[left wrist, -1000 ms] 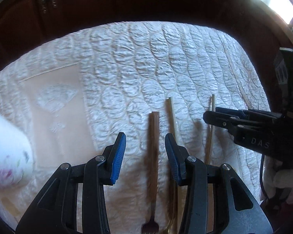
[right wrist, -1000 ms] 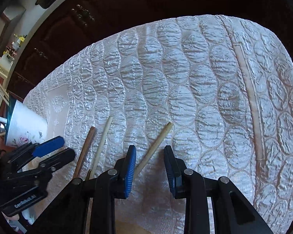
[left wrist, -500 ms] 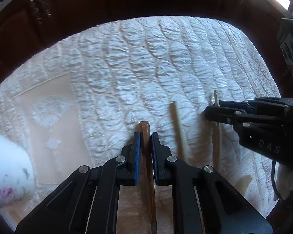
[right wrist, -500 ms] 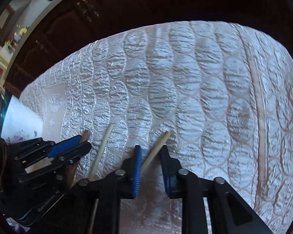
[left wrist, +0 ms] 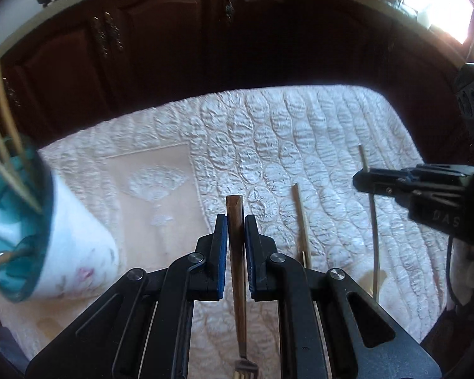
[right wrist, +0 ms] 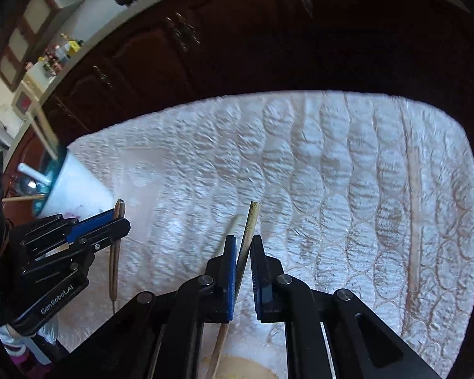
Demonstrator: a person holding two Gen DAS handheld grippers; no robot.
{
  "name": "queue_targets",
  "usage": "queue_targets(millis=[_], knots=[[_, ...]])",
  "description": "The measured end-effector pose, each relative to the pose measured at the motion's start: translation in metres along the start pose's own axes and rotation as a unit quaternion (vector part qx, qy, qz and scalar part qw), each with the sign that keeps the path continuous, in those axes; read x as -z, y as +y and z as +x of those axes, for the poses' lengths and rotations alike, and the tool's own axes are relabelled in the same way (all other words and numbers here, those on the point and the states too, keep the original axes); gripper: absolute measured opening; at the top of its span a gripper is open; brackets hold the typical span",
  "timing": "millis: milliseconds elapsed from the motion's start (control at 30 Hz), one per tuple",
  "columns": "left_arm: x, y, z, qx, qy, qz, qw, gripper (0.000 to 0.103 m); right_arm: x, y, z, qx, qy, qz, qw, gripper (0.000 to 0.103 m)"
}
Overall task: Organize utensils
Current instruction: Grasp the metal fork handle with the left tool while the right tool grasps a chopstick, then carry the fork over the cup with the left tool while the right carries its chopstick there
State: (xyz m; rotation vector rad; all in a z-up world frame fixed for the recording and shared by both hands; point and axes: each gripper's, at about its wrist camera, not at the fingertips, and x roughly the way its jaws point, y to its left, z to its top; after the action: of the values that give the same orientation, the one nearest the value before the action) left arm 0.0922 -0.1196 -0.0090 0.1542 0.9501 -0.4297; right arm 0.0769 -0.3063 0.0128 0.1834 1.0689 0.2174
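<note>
Both hand-held grippers are clamped on utensils above a surface covered by a white quilted cloth [left wrist: 300, 132]. Left hand-held gripper [left wrist: 236, 221] has its blue pads closed on the flat dark-brown wooden handle of a fork [left wrist: 237, 246]; the handle's squared end sticks out past the fingertips, and the metal tines show near the bottom edge of the left wrist view, between the black arms of the tool. Right hand-held gripper [right wrist: 244, 243] is pinched shut on a thin pale wooden-handled utensil [right wrist: 251, 221], which runs slanted between the pads, its blunt tip pointing to the far side. What sort of head this utensil has cannot be made out.

Between the two held pieces, a second slim pale wooden-handled utensil [left wrist: 300, 218] lies on the cloth, untouched, its handle pointing away.

At the left side stands a white cup with a faint floral print and a teal inside [left wrist: 69, 252], already holding several light sticks and handles that lean out of its rim. It sits next to a smooth peach panel of the cloth with a white embroidered fan motif [left wrist: 156, 183]. Beyond the far edge runs a row of dark reddish-brown wooden cabinet doors [left wrist: 161, 44] with metal pulls.
</note>
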Motion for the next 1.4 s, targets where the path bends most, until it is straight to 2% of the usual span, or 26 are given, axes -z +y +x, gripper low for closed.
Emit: queue_targets(millis=[200, 433, 600, 933, 1300, 1400], knots=[[0.011, 0.007, -0.036, -0.003, -0.026, -0.007, 0.9996, 0.009, 0.014, 0.020, -0.044, 0.001, -0.034, -0.026, 0.999, 0.007], [0.023, 0.013, -0.064, -0.004, -0.045, -0.013, 0.9989, 0.009, 0.028, 0.037, -0.078, 0.004, -0.049, -0.050, 0.998, 0.007], [0.029, 0.024, -0.087, 0.006, -0.056, -0.027, 0.9981, 0.009, 0.033, 0.051, -0.075, 0.008, -0.056, -0.061, 0.997, 0.006], [0.041, 0.055, -0.125, 0.006, -0.072, -0.057, 0.9957, 0.009, 0.035, 0.075, -0.095, 0.001, -0.071, -0.085, 0.994, 0.006], [0.035, 0.082, -0.173, 0.005, -0.102, -0.079, 0.9916, 0.009, 0.025, 0.098, -0.118, -0.015, -0.095, -0.110, 0.989, 0.005], [0.033, 0.088, -0.181, 0.003, -0.110, -0.087, 0.9901, 0.009, 0.021, 0.100, -0.110, -0.023, -0.084, -0.111, 0.990, 0.005]])
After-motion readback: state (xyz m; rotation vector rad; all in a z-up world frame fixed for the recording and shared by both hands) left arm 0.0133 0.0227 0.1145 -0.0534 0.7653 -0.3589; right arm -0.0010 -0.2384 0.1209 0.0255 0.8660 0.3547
